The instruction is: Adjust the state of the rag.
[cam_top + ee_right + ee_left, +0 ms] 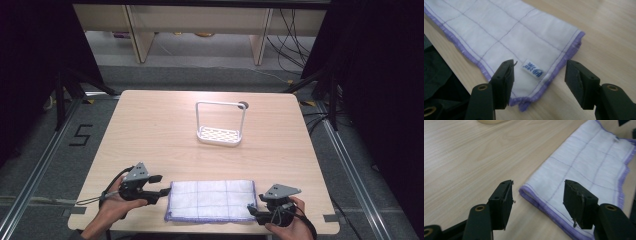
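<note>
I see both the left gripper (161, 186) and right gripper (253, 210) spread wide beside the folded white purple-hemmed woven cloth (211, 200), its blue-printed label (532, 68) visible from the right gripper view.

Left black plastic tongs (159, 189) topped by a grey three-cornered plate, black cable looping behind, right black plastic tongs (253, 210) with a matching grey plate, blocky flat-faced jaws, brass-coloured pivot rivets, chipped pad edge on one jaw
</note>
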Demonstrator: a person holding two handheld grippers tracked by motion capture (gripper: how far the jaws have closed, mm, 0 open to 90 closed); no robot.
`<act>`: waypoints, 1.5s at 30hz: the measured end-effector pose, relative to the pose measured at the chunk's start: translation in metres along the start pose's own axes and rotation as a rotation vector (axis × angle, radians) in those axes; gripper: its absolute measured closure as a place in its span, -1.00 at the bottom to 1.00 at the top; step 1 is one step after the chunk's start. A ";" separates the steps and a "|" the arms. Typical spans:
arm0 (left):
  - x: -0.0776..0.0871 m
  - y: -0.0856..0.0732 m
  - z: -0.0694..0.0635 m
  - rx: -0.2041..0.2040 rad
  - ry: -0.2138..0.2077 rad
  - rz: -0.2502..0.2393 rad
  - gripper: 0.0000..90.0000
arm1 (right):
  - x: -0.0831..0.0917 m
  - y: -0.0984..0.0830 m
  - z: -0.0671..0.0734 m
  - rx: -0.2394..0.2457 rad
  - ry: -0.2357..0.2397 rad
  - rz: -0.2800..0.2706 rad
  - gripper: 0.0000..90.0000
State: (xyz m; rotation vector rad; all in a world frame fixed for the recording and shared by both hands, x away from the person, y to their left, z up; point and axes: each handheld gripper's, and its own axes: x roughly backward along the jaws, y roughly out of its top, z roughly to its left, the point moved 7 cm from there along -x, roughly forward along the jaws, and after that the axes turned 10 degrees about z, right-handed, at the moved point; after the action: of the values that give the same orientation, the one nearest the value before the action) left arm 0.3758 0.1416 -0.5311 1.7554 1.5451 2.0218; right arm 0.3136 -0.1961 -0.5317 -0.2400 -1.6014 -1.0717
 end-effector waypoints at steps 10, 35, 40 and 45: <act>-0.030 0.006 0.006 0.000 -0.010 0.086 -0.12 | -0.007 -0.008 0.007 -0.029 -0.013 0.070 -0.13; -0.035 -0.009 -0.017 -0.220 0.010 0.180 0.79 | -0.017 -0.012 0.000 0.005 0.021 0.092 0.84; -0.028 -0.014 -0.019 -0.237 0.012 0.182 0.79 | -0.023 0.003 -0.014 0.055 0.017 0.099 0.88; -0.021 -0.021 -0.025 -0.225 0.006 0.185 0.79 | -0.036 0.028 -0.032 0.085 0.023 0.102 0.88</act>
State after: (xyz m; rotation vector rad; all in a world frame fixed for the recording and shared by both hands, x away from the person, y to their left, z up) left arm 0.3531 0.1239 -0.5574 1.8628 1.1394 2.1841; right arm 0.3660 -0.1903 -0.5501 -0.2482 -1.5931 -0.9233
